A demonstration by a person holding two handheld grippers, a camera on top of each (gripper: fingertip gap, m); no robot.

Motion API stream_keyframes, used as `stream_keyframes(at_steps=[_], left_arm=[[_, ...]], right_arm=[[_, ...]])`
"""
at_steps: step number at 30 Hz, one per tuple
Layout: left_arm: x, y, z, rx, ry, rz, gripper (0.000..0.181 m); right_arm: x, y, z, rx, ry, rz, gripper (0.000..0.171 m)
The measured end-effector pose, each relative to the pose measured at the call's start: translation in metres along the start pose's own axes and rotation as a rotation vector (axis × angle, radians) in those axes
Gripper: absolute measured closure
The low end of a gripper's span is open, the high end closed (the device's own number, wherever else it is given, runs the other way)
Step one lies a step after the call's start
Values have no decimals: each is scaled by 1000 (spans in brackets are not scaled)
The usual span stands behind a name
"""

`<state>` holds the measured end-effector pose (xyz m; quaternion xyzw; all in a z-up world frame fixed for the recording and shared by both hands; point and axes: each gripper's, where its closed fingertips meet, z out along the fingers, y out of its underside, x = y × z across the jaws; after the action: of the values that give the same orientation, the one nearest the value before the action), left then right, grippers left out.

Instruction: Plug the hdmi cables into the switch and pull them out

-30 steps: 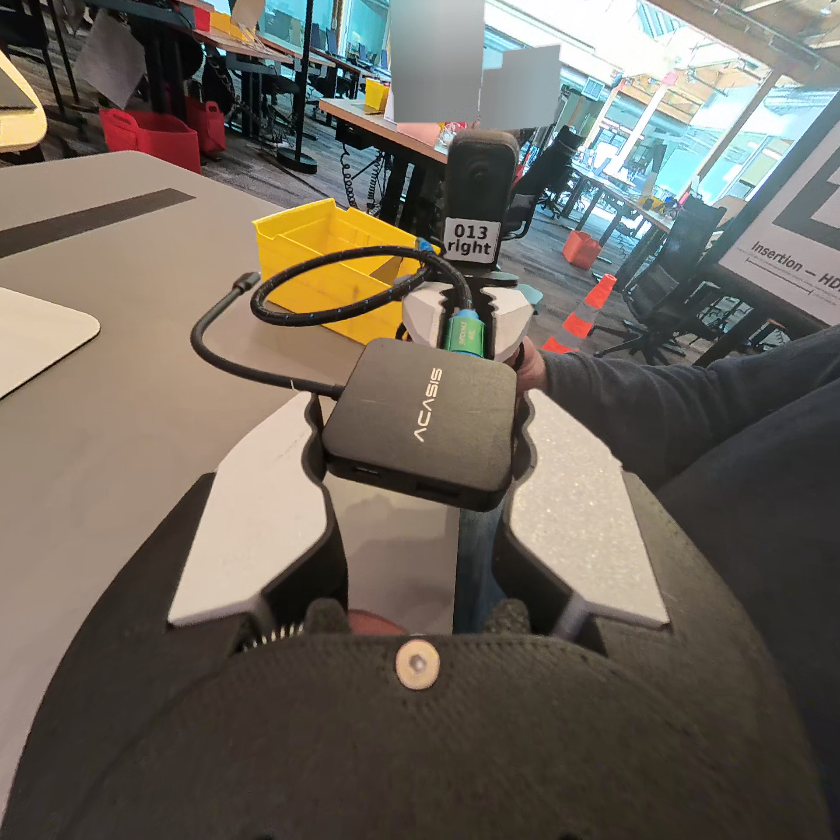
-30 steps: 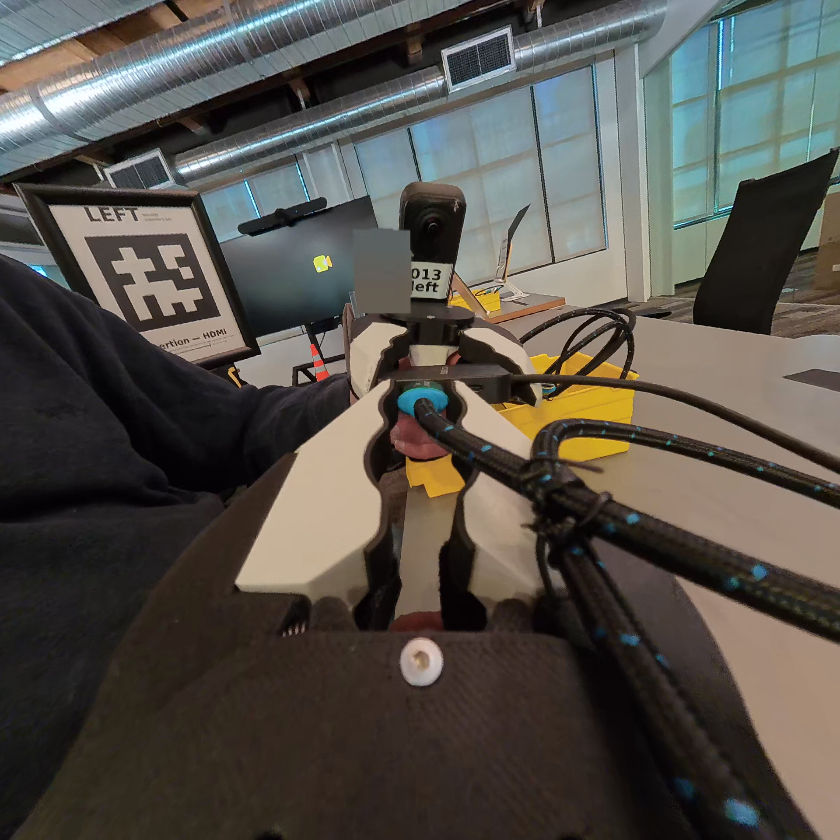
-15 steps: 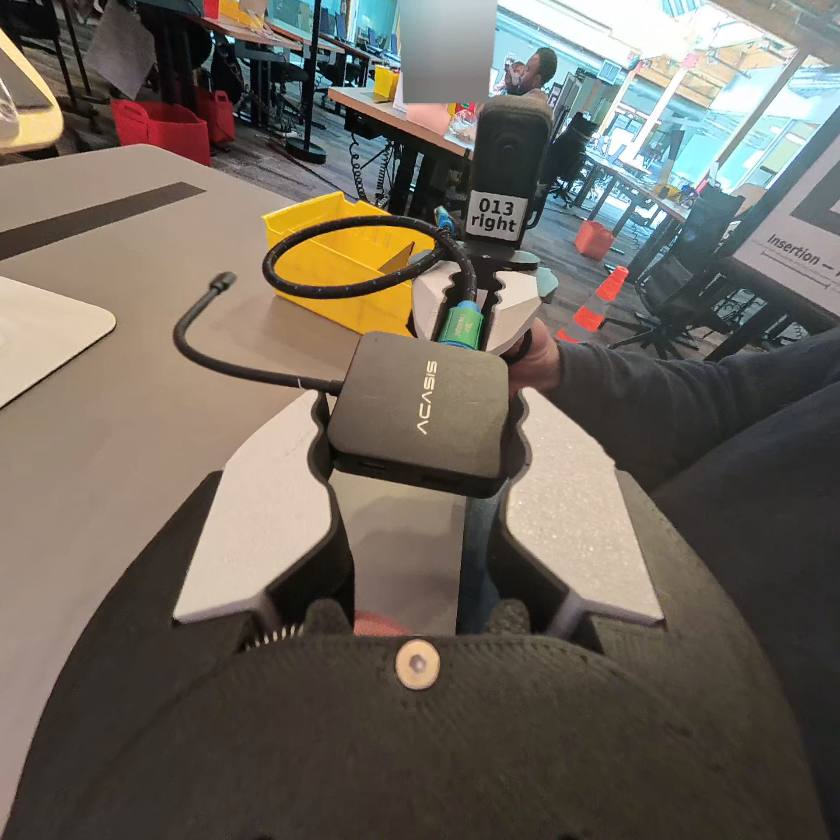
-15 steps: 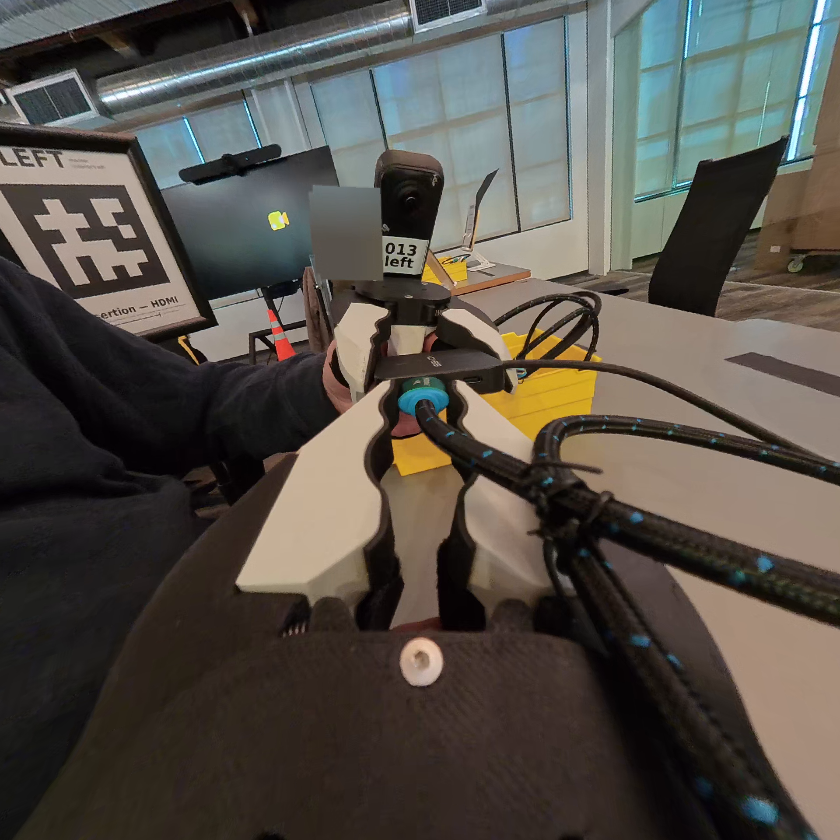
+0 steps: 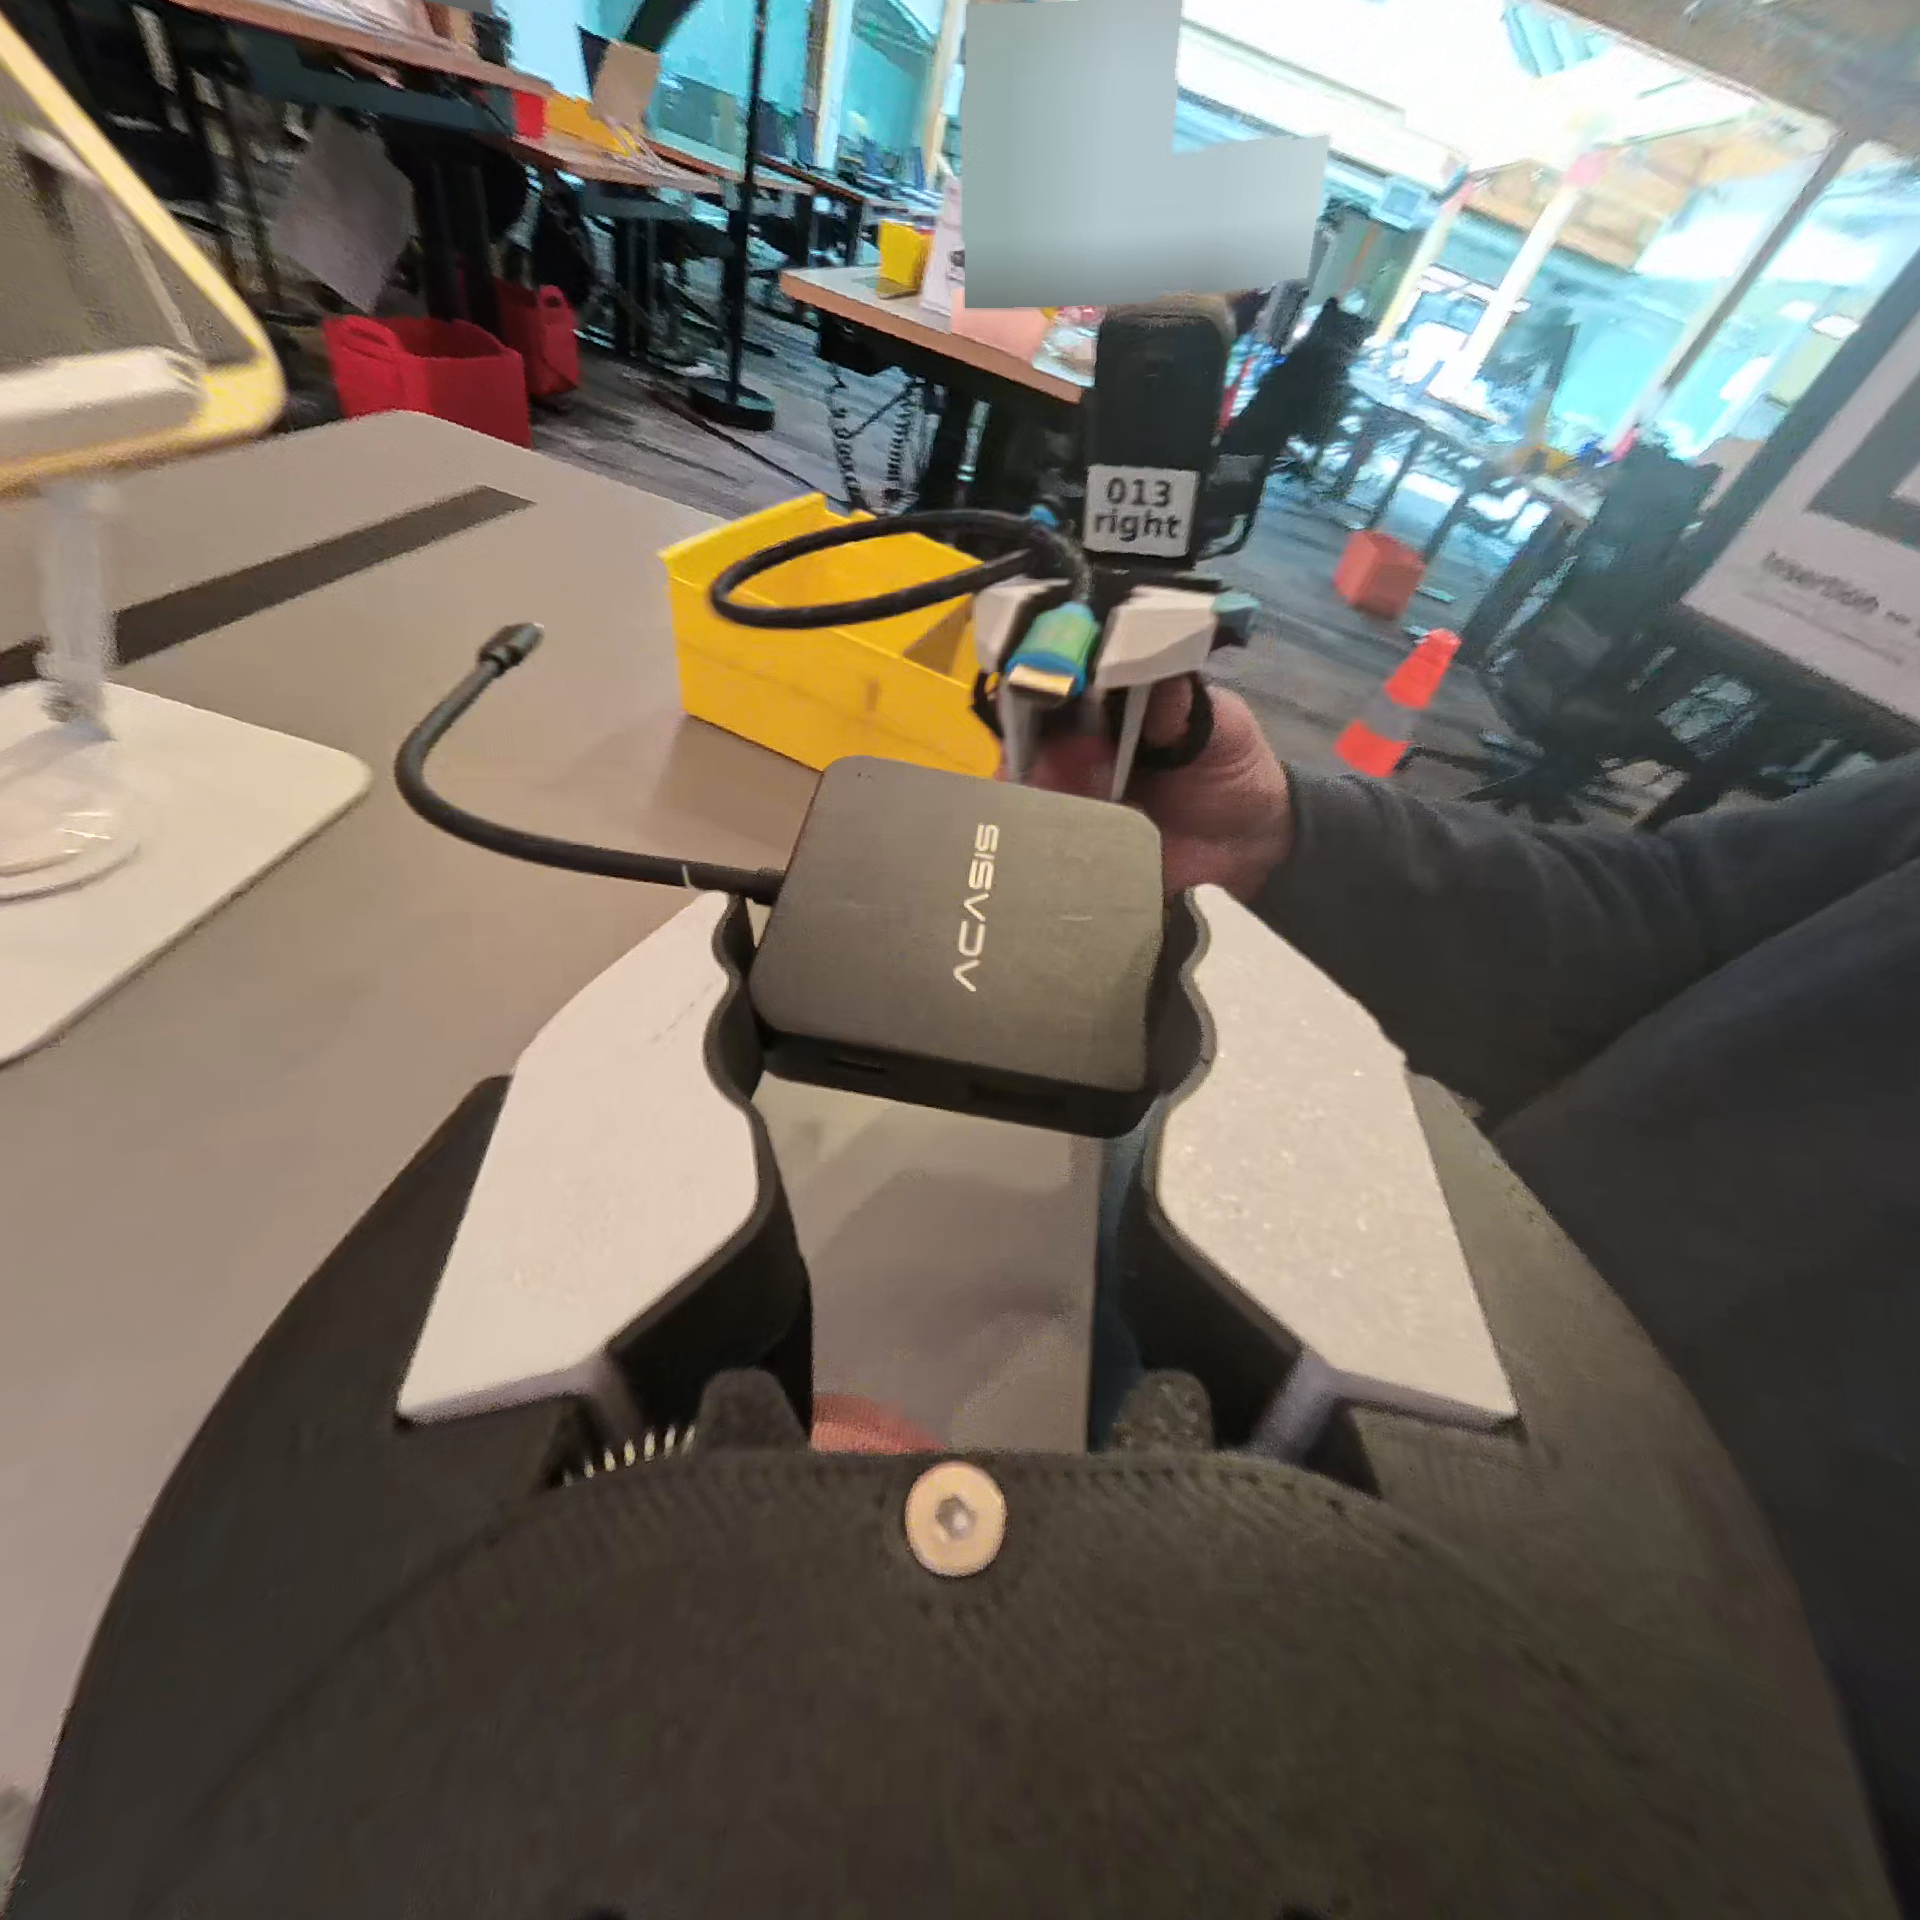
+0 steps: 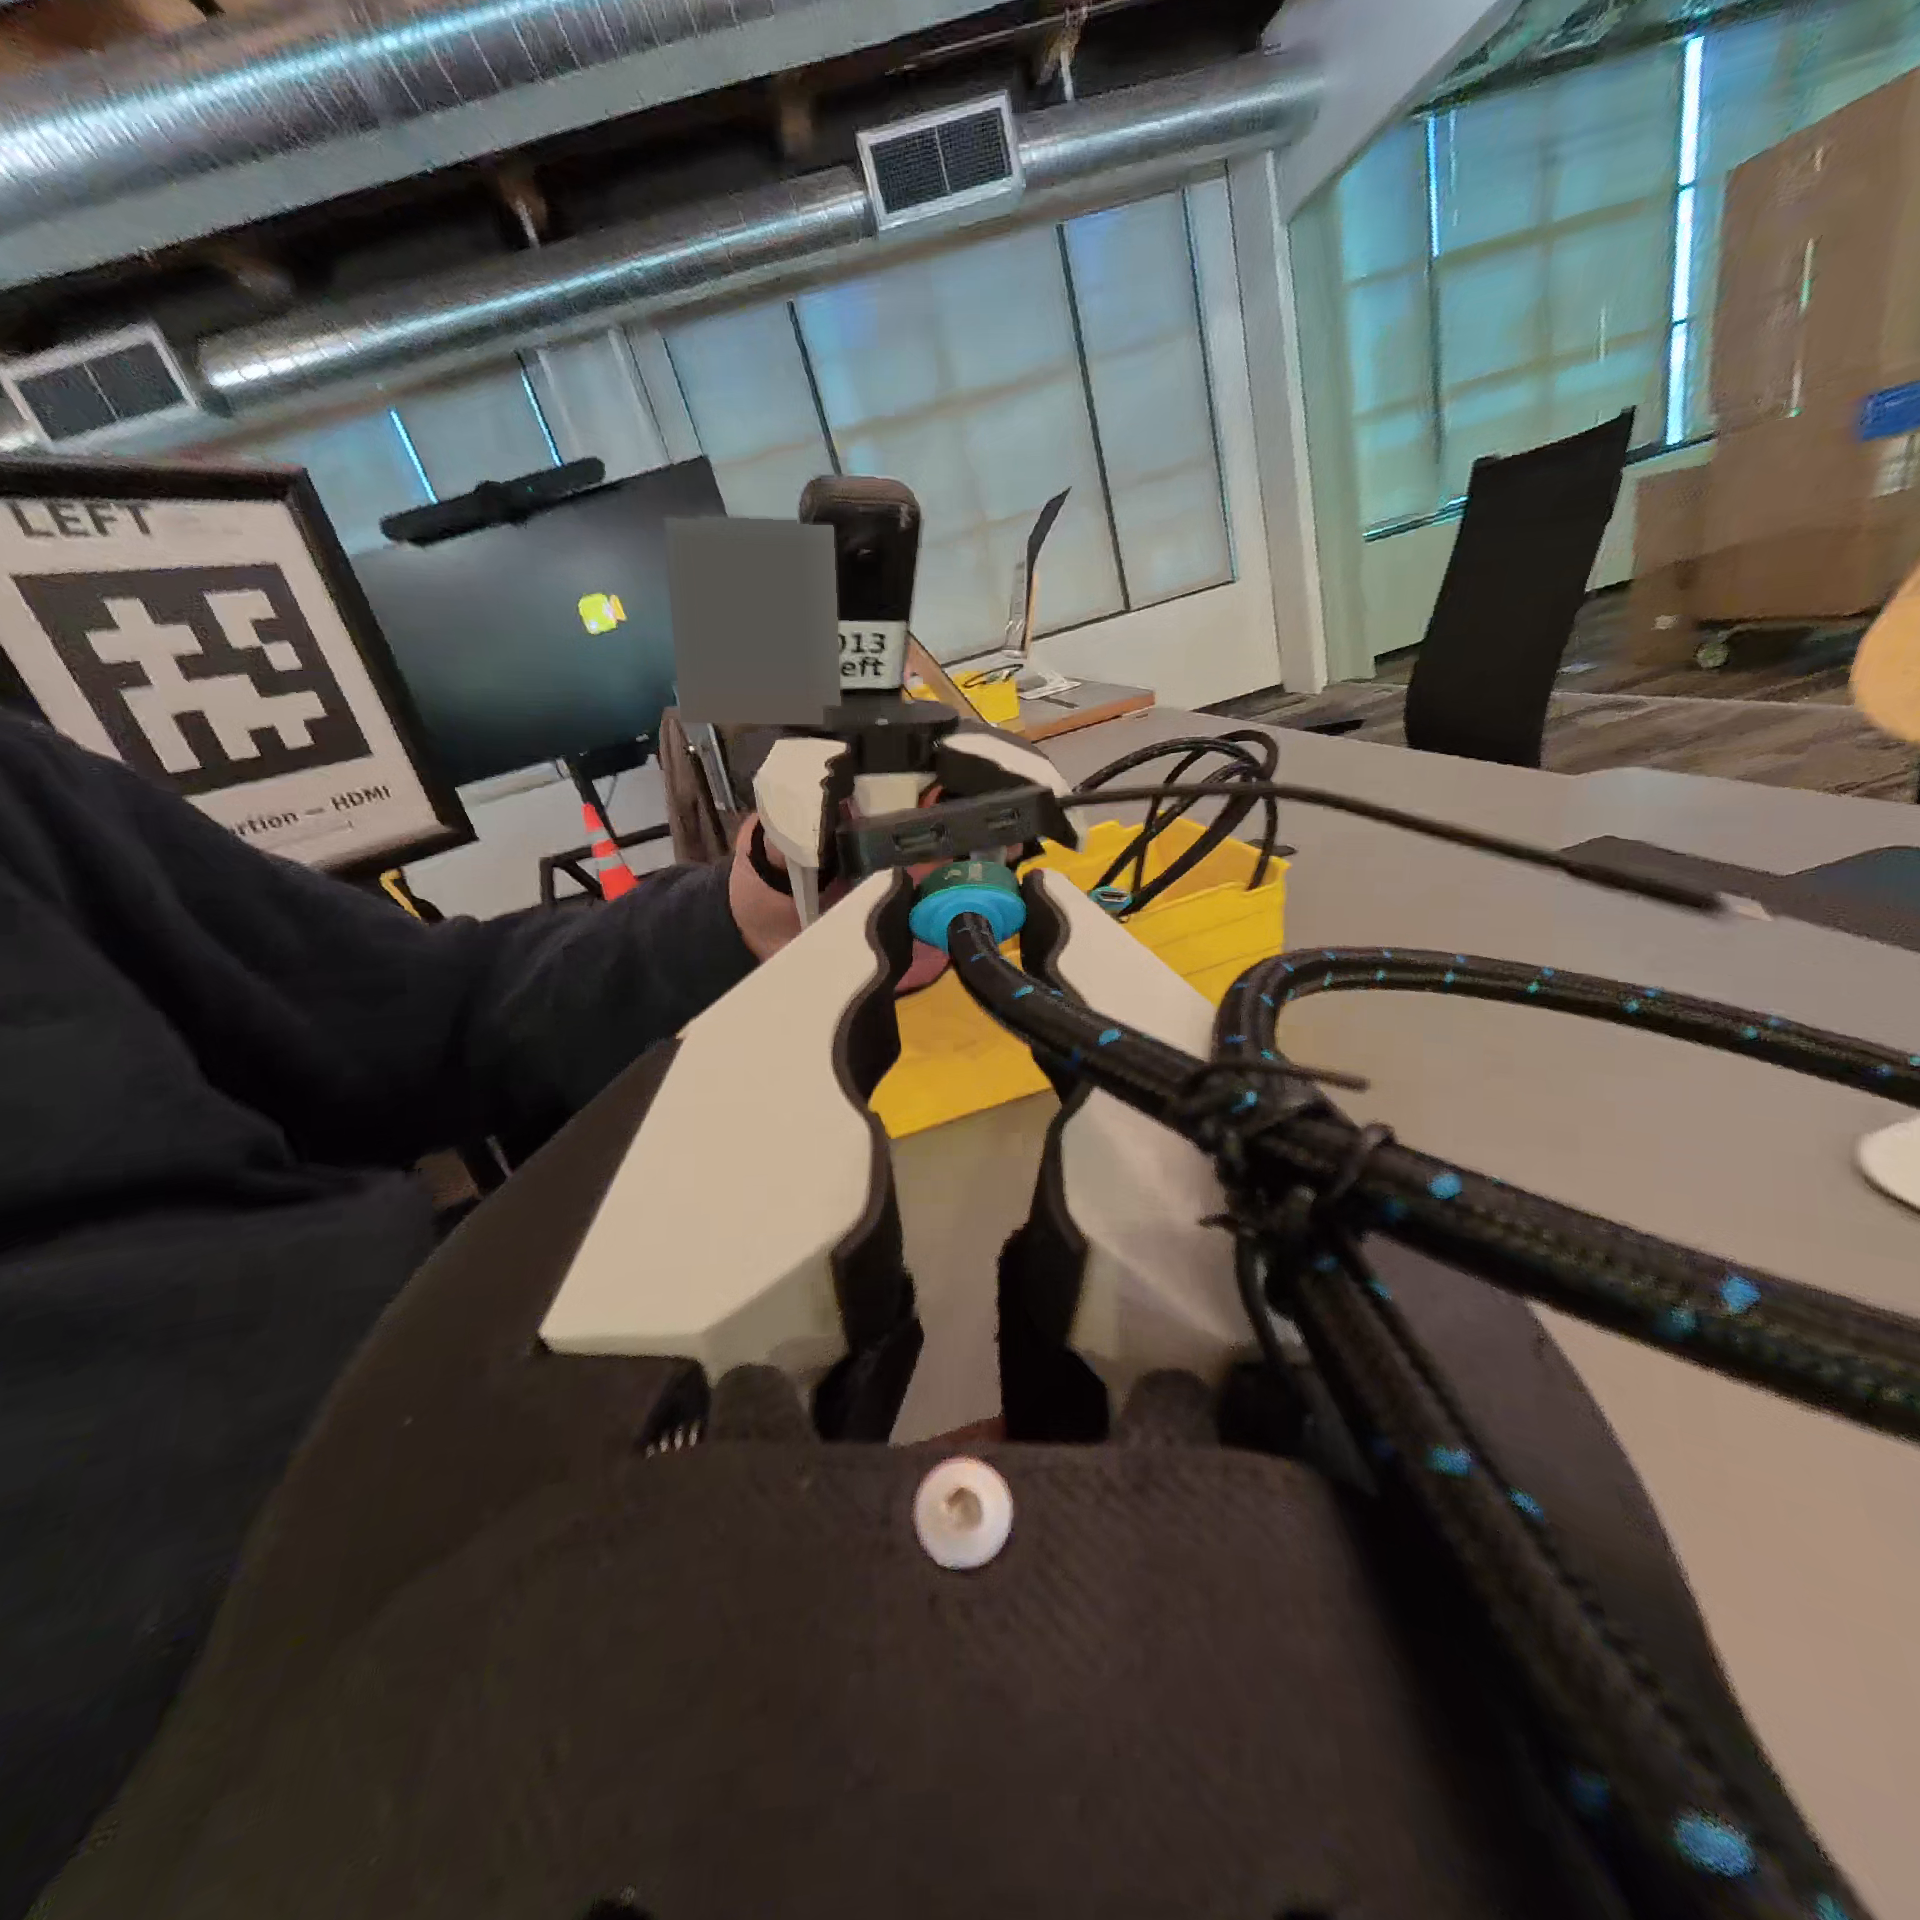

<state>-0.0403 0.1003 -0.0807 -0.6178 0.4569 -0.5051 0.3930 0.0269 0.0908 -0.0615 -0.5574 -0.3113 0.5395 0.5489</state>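
My left gripper [image 5: 961, 935] is shut on a flat black switch box [image 5: 961, 935] and holds it above the grey table [image 5: 260, 1039]. The switch's thin black lead [image 5: 499, 790] curves off to the left. My right gripper [image 6: 961, 894] is shut on the green-and-blue plug [image 6: 961, 899] of a black braided HDMI cable [image 6: 1558, 1268]. In the left wrist view the right gripper [image 5: 1070, 665] holds the plug [image 5: 1055, 649] a short way beyond the switch, its metal tip bare and clear of the port. In the right wrist view the switch [image 6: 945, 826] faces me with its ports showing.
A yellow bin [image 5: 821, 644] stands on the table behind the switch, with black cables in it [image 6: 1174, 790]. A white stand base [image 5: 135, 831] lies at the left. The person's dark sleeve [image 5: 1558, 935] fills the right side. A framed marker sign [image 6: 197, 665] stands behind. The tips of one gripper are about 8 centimetres away from the tips of the other.
The plug was seated in the switch's far edge a second ago. Now it is out, and the right gripper has drawn back from the switch with it.
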Motion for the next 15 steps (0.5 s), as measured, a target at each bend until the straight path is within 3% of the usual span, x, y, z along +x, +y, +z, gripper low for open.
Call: stream_keyframes(at_steps=[4,10,15], left_arm=[[-3,-11,-9,-9,-67,65,106],[-13,-2,-9,-36,-91,53,106],[-17,-12,-23,-5,-110,62,106]], right_arm=[[-10,9,7,-79,-15,-45,154],[-16,36,22,-271,15,-107,153],[-4,25,-16,-457,192,-164,152]])
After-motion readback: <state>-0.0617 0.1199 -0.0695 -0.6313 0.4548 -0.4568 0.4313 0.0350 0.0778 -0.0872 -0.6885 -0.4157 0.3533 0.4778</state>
